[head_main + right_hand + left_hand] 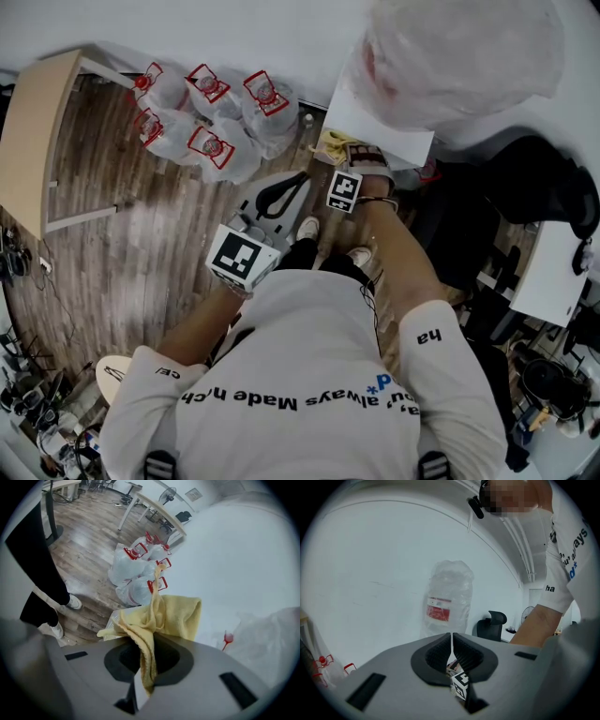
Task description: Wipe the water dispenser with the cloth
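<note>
The water dispenser (386, 129) is a white cabinet at the upper right of the head view, with a plastic-wrapped bottle (459, 56) on top. My right gripper (361, 157) is against its front lower edge, shut on a yellow cloth (332, 145). In the right gripper view the cloth (161, 616) bunches out of the jaws of the right gripper (151, 641), beside the dispenser's white side (243, 564). My left gripper (298, 180) hangs lower left of it, jaws shut and empty. The left gripper (451, 638) points up at the bottle (447, 597).
Several spare water bottles with red handles (211, 117) lie on the wood floor left of the dispenser. A wooden desk (37, 131) stands at far left. A black office chair (553, 187) and a white table (548, 272) crowd the right. The person's shoes (307, 228) are close below the grippers.
</note>
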Available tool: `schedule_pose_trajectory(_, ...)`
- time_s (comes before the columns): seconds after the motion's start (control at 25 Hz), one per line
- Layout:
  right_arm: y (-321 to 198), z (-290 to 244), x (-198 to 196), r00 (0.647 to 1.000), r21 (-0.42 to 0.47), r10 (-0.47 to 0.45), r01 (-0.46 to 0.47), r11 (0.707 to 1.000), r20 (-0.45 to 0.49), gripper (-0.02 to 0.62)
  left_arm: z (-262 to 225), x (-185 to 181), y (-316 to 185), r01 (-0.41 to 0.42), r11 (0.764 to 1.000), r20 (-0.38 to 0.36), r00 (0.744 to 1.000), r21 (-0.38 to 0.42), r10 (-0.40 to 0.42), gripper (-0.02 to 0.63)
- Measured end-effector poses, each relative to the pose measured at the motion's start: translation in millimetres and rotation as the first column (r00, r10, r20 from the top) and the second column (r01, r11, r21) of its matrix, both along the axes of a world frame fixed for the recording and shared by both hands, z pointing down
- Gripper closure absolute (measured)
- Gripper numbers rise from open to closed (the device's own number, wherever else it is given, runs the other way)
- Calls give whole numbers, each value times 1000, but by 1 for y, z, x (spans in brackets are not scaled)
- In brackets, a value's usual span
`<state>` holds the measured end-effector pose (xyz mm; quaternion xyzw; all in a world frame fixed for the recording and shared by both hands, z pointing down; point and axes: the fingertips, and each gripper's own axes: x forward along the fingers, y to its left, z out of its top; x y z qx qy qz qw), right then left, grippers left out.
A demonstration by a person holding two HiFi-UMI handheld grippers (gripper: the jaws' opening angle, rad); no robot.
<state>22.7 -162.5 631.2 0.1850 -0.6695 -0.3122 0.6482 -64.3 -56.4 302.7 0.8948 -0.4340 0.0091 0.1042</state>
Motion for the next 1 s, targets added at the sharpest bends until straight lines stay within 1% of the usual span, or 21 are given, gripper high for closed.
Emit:
schedule_pose_trajectory(0.28,3,-3,18,999,-2,51,-51,999,9,560,-2,3,2,-7,1000,-16,1000,3,7,574)
schedule_pose_trajectory(1.0,12,-4,90,984,-5,178,-178,984,2,560,3,25,10,-67,998,-18,998,-15,67,574)
